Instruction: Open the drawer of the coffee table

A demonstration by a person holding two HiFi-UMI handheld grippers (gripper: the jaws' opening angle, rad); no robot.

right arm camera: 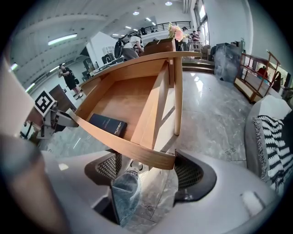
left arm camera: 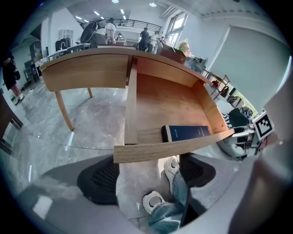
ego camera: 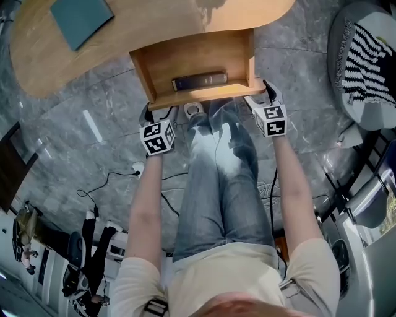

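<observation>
Seeing drawer (ego camera: 185, 59) hanging pulled out from under the wooden surface (ego camera: 154, 18), front board facing the person. Holding one dark book (ego camera: 199, 80) inside, lying flat close behind the front board. Hovering left tongs (left arm camera: 146, 173) at the drawer's front left corner, jaws standing wide apart, gripping nothing, front board crossing just above both pads. Hovering right tongs (right arm camera: 149, 171) at the front right corner, jaws likewise gaping, the board's end showing between them, not being pinched. Pointing both tongs steeply down. Showing jeans (ego camera: 219, 179) and white shoes (ego camera: 195, 111) below the drawer's front, standing on grey marble floor (ego camera: 80, 124). Carrying a teal pad (ego camera: 80, 18) on the surface, well apart from the drawer. Spotting a striped cushion (ego camera: 368, 56) at far right.
</observation>
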